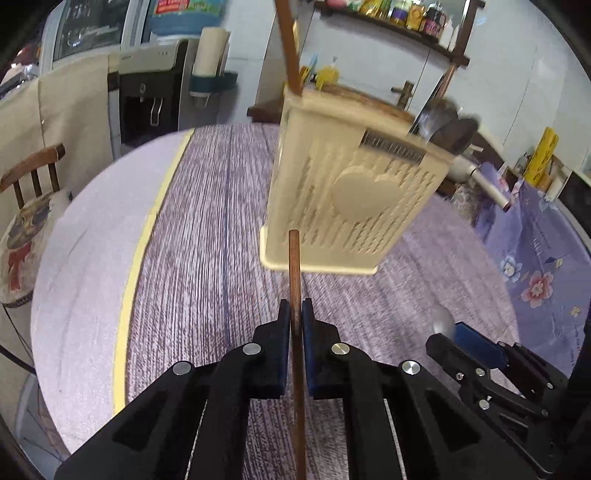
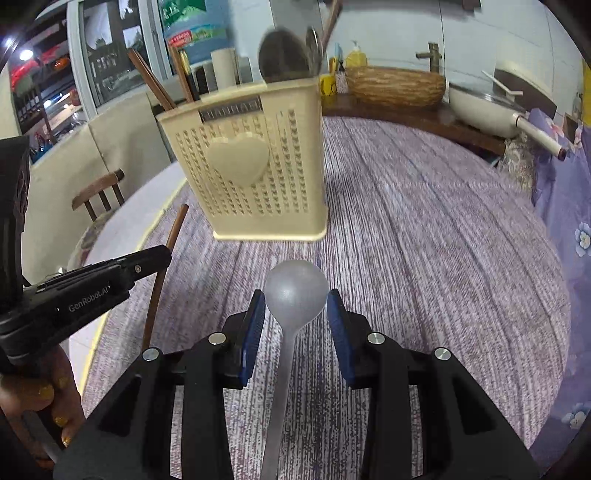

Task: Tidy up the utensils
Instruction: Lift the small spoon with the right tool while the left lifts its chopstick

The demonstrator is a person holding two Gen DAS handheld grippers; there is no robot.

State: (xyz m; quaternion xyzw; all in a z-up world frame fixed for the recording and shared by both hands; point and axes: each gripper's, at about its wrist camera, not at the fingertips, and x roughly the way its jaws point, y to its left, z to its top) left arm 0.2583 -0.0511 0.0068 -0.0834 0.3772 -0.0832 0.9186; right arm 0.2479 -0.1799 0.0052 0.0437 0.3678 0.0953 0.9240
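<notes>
Nearest the left wrist camera, the left gripper [image 1: 296, 314] is closed tight on a brown wooden chopstick [image 1: 295, 280], whose shaft is pinched between the blue pads and points toward the holder ahead. Nearest the right wrist camera, the right gripper [image 2: 295, 310] is seen with a grey metal spoon [image 2: 295, 295] lying between its blue pads; the bowl sits at the fingertips and the handle runs back toward the camera, but whether the pads press on the spoon cannot be told. A hand [image 2: 37, 402] with yellow-painted nails is glimpsed at the lower left of the right view, wrapped around the left gripper's handle.

Below both grippers a round table [image 1: 92, 258] is spread with a purple-grey streaked cloth [image 2: 424, 258], edged by a yellow band [image 1: 147, 229] and a bare pale margin. Farther on, a cream perforated utensil holder [image 2: 255, 170] with a raised heart on its front is set upright on the cloth. Brown chopsticks [image 2: 155, 85] are stood in its left part, and dark spoons [image 2: 284, 55] in its right.

Beyond the table, a wooden chair [image 1: 33, 173], a water dispenser [image 1: 147, 99], a woven basket [image 2: 395, 86], a white pan [image 2: 480, 107], a floral purple cloth [image 1: 546, 258] and a wall shelf of jars [image 1: 402, 16] are visible.
</notes>
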